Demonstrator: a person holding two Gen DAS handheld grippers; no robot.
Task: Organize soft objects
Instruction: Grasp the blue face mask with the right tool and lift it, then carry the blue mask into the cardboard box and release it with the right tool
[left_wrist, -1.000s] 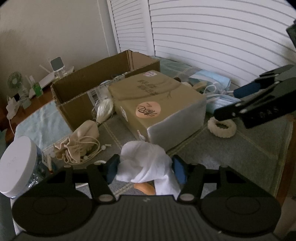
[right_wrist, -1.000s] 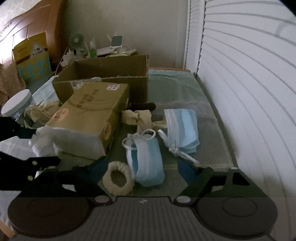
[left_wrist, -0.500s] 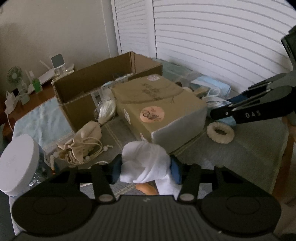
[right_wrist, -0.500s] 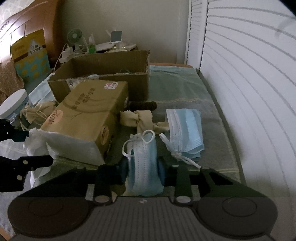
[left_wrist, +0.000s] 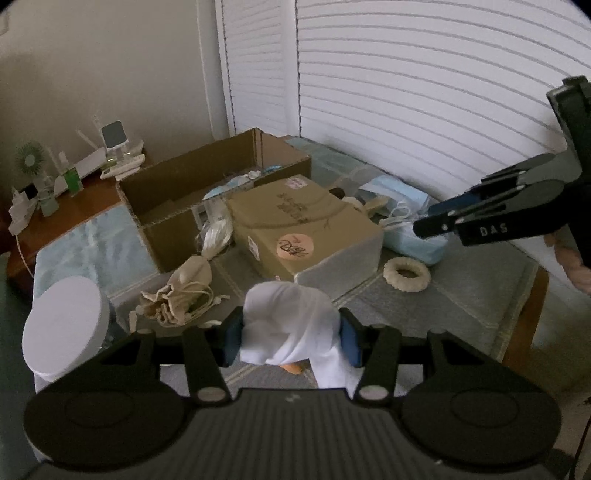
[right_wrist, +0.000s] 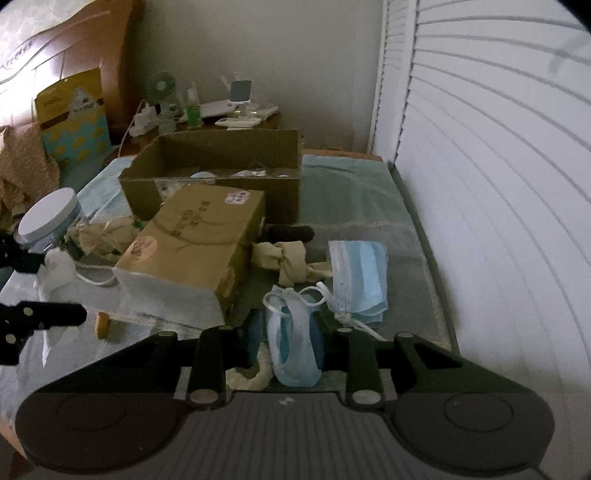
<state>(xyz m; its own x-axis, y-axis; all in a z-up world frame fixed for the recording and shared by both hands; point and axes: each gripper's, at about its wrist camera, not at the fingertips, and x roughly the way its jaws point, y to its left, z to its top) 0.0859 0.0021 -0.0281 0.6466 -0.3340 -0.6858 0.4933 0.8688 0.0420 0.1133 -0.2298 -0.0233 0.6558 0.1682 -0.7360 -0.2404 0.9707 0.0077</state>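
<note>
My left gripper (left_wrist: 290, 341) is shut on a bunched white cloth (left_wrist: 291, 325) and holds it above the table's near edge. My right gripper (right_wrist: 286, 345) is shut on a blue face mask (right_wrist: 291, 347) and lifts it off the green mat; it shows in the left wrist view (left_wrist: 439, 221) with the mask (left_wrist: 417, 243) hanging from it. A second blue mask (right_wrist: 360, 273) lies on the mat. A cream scrunchie (left_wrist: 406, 275), a beige drawstring pouch (left_wrist: 181, 291) and a knotted beige cloth (right_wrist: 286, 258) lie around the closed tan box (left_wrist: 303, 229). The open cardboard box (left_wrist: 207, 192) stands behind it.
A white-lidded jar (left_wrist: 64, 326) stands at the near left. A fan, chargers and small devices (right_wrist: 207, 107) crowd the wooden shelf at the back. White slatted shutters (right_wrist: 498, 184) run along the right side. A dark roll (right_wrist: 290, 232) lies behind the knotted cloth.
My right gripper has closed on the blue mask beside the scrunchie and raised it. My left gripper keeps hold of the white cloth and has risen slightly.
</note>
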